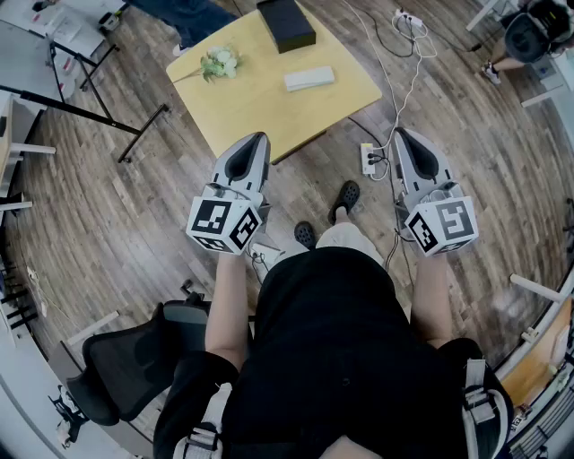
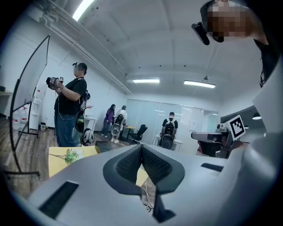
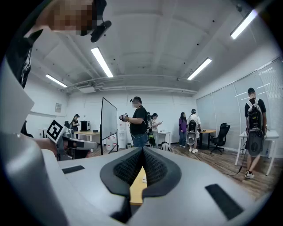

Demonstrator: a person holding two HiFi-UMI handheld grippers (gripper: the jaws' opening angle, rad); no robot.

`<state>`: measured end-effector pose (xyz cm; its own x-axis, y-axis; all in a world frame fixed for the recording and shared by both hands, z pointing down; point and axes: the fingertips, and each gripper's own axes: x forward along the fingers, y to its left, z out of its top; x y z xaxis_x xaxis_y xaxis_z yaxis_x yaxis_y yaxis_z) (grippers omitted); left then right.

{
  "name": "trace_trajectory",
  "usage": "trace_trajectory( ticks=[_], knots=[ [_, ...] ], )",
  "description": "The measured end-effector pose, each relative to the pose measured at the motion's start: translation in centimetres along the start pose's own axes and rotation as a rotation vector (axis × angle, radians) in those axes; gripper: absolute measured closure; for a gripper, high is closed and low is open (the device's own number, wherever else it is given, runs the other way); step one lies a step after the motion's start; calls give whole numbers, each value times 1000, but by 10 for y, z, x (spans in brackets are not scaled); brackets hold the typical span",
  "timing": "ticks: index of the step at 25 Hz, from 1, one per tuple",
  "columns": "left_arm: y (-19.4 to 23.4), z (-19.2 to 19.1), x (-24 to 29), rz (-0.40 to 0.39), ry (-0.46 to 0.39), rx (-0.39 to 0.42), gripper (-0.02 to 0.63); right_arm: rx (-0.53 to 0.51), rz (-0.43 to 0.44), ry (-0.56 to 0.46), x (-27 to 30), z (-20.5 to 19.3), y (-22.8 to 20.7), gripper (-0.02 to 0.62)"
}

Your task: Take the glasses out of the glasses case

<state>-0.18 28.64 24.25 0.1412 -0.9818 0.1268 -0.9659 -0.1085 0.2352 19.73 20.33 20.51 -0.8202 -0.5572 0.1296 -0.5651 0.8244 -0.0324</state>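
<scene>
While the person stands back from the yellow tabletop (image 1: 260, 112), the left tool (image 1: 255, 143) and right tool (image 1: 405, 136) are held out near level, each with its jaws pressed together on nothing, likely a ready pose before any reach. What I judge to be the glasses case (image 1: 309, 78), pale and oblong, lies flat on the tabletop, well apart from both tools, near a black box (image 1: 287, 24) and a flower sprig (image 1: 220, 63); lying clear, it leaves room for one tool to steady it
</scene>
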Motion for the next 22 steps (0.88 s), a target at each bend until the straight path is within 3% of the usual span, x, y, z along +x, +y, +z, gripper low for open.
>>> trace_trajectory(
  ticks=[8,14,22],
  knots=[
    [8,-7,15,0,24,-5,584,30,28,-39,14,-3,-8,581],
    [15,-7,44,20,39,-12,584,146,52,-62,34,-7,-39,578],
    [27,12,104,58,48,4,584,128,68,-38,90,-1,-93,578]
  ],
)
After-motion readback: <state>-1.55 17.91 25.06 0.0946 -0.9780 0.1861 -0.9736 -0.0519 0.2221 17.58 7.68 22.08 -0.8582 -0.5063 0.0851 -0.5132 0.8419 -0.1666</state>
